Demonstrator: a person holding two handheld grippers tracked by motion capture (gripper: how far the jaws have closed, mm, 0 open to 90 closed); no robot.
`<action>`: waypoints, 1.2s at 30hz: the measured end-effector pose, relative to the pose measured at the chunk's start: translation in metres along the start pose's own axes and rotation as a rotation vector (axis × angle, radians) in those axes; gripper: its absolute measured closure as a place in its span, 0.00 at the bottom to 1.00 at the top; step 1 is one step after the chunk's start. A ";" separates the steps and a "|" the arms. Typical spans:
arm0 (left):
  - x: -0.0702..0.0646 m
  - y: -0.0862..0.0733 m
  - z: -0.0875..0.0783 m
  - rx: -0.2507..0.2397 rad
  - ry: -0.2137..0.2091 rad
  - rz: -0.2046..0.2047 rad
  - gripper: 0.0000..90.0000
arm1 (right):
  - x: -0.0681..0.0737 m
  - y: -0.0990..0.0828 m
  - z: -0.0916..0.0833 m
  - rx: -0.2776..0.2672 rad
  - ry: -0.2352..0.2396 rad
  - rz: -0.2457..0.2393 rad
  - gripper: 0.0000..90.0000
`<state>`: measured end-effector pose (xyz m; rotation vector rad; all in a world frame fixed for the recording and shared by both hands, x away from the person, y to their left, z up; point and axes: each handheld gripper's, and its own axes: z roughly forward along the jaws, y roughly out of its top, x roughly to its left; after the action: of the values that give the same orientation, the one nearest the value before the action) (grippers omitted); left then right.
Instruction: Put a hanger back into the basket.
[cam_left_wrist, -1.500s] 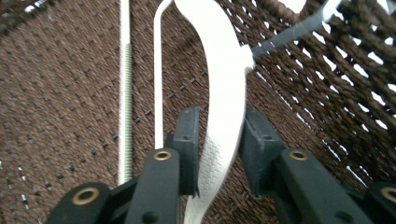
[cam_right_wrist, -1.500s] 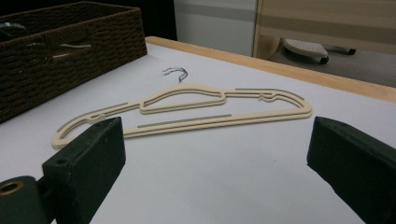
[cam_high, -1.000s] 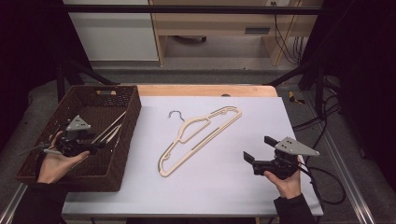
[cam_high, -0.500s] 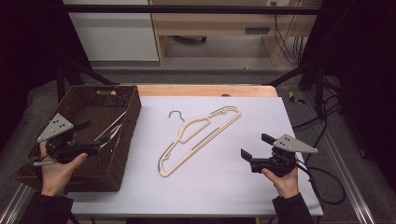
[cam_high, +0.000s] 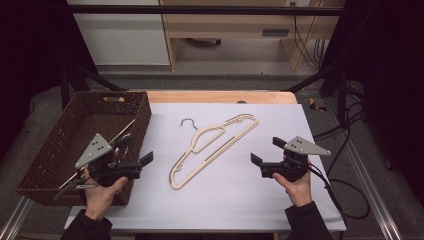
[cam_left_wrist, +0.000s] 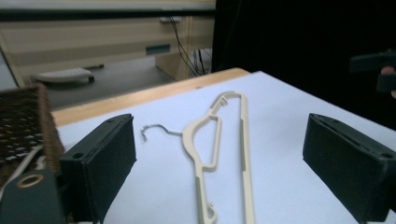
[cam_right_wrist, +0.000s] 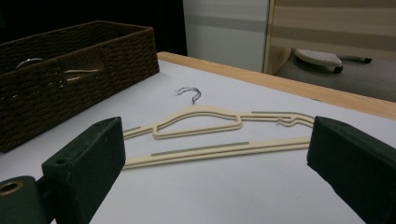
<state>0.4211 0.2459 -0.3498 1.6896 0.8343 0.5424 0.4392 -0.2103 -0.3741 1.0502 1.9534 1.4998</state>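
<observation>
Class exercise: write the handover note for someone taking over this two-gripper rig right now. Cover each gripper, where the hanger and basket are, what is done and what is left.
Left gripper: open, empty, at the right rim of the dark brown woven wicker basket, aimed at the hanger.
Right gripper: open, empty, over the table, right of the hanger.
Cream plastic clothes hanger with a metal hook: flat on the white tabletop, untouched.
The basket holds at least one more hanger.
Done: nothing gripped yet.
Left: probably grasping the hanger.
</observation>
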 end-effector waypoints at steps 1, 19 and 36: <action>0.000 0.000 0.000 0.000 0.000 0.000 0.11 | 0.000 0.000 0.000 0.000 0.000 0.000 0.05; -0.002 -0.022 0.107 0.254 -0.006 0.015 0.19 | 0.002 -0.004 -0.002 0.018 0.005 -0.021 0.05; 0.014 -0.066 0.165 0.516 0.031 0.038 0.48 | 0.003 -0.004 -0.001 0.021 0.016 -0.020 0.05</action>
<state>0.5329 0.1603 -0.4593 2.1730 1.0257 0.3981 0.4354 -0.2090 -0.3778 1.0277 1.9890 1.4839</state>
